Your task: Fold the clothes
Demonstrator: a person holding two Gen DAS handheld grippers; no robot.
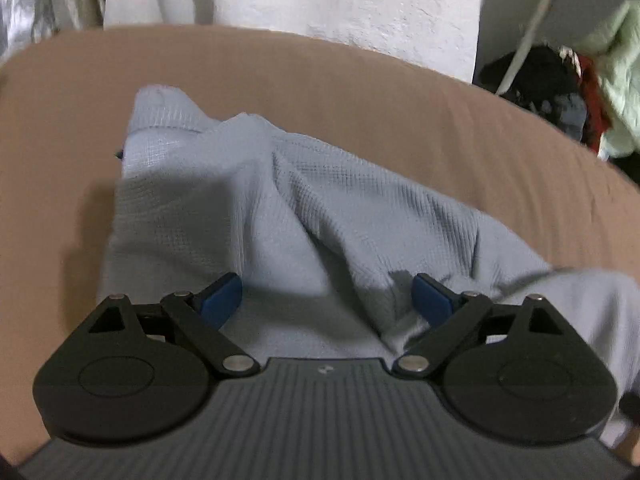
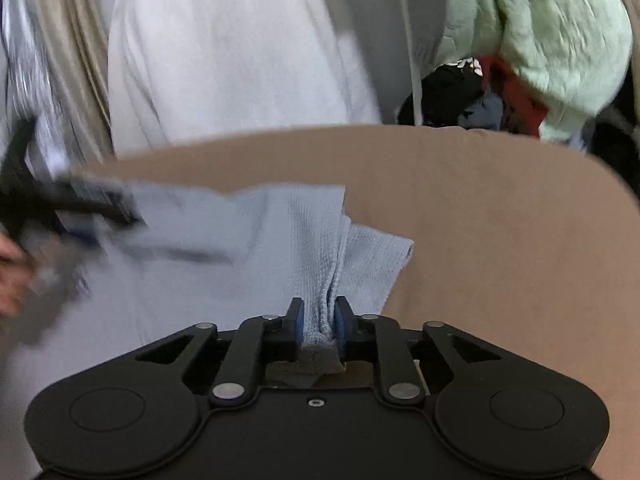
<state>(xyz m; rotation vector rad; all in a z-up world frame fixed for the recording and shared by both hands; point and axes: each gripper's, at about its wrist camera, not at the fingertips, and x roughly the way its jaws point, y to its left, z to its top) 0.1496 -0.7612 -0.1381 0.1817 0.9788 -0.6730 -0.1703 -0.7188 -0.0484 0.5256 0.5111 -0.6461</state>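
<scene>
A light blue waffle-weave garment (image 1: 320, 208) lies rumpled on a tan-covered surface (image 1: 360, 92). My left gripper (image 1: 326, 300) hovers just over it, blue pads wide apart; a raised fold of cloth sits near the right pad, but the pads press on nothing. In the right wrist view my right gripper (image 2: 319, 320) is shut on a bunched ridge of the same garment (image 2: 280, 240), which fans out ahead of the jaws. The left gripper (image 2: 80, 208) shows there as a dark blur at the garment's left side, with a hand (image 2: 12, 280) behind it.
Past the surface's far right edge is a heap of clothes (image 2: 500, 92) in black, red and dark blue, with a pale green garment (image 2: 540, 32) above it. White fabric (image 2: 220, 60) hangs behind the far edge. Bare tan surface (image 2: 500, 240) spreads to the right.
</scene>
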